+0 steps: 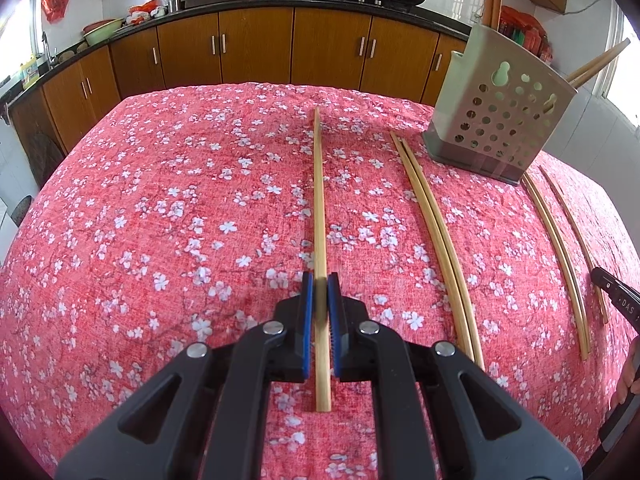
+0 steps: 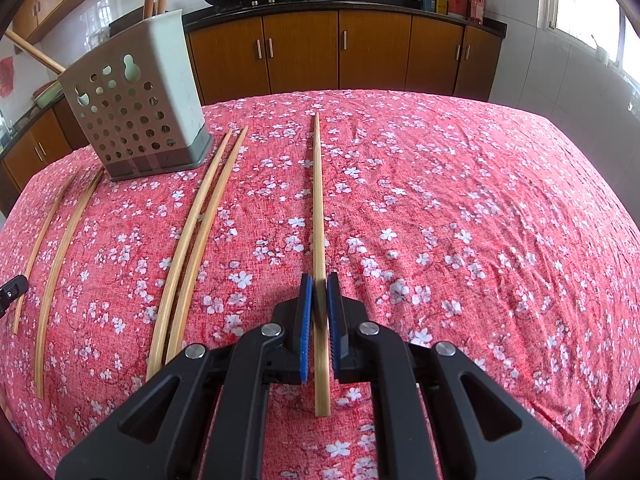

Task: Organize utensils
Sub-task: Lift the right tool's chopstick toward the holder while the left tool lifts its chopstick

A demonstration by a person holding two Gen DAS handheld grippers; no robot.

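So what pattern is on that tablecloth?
The tablecloth is red with small white blossoms, clearest in the right wrist view.

The tablecloth [image 1: 160, 200] is woven cloth, matt and a bit coarse, red with a white blossom print. The chopsticks [image 1: 434, 216] look like pale bamboo or wood, smooth with a dull sheen. The holder [image 1: 500, 120] is grey plastic, matt, punched full of round holes. The left gripper [image 1: 320, 300] and the right gripper [image 2: 319, 300] are both matt black plastic with shiny metal rivets and ribbed blue pads [image 2: 306, 308], probably rubber. The cabinets [image 1: 256, 44] are glossy brown wood with metal handles.
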